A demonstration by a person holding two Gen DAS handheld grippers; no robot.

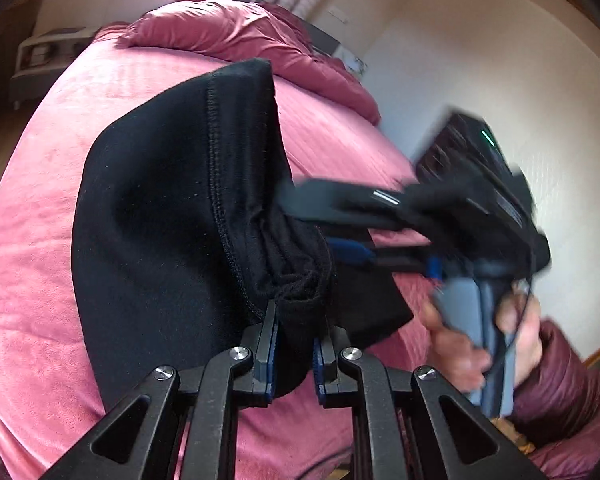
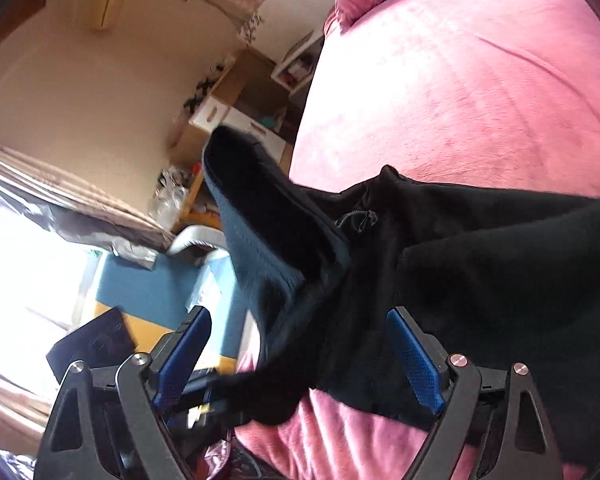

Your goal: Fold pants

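Two views. Left wrist: left claw point(image 1: 294, 344) is clamped on a bunched edge of the black pants point(image 1: 172, 216), lifted over the pink bed point(image 1: 32, 240). Right claw point(image 1: 324, 220) comes in from the right, blurred, its fingers at the same bunch of cloth; a hand point(image 1: 480, 340) holds its grip.

Right wrist: right claw point(image 2: 300, 360) stands wide apart, blue pads point(image 2: 414, 360) either side of the fabric, not pressing it. Pants point(image 2: 480, 260) drape from the raised edge down onto the bed point(image 2: 460, 80).

To do this step well, I'd close the right claw on one clean edge layer close to the left claw's grip, then spread the two apart to pull it taut before laying the fold.

No readable labels or brands; only a green light on the right claw's body.
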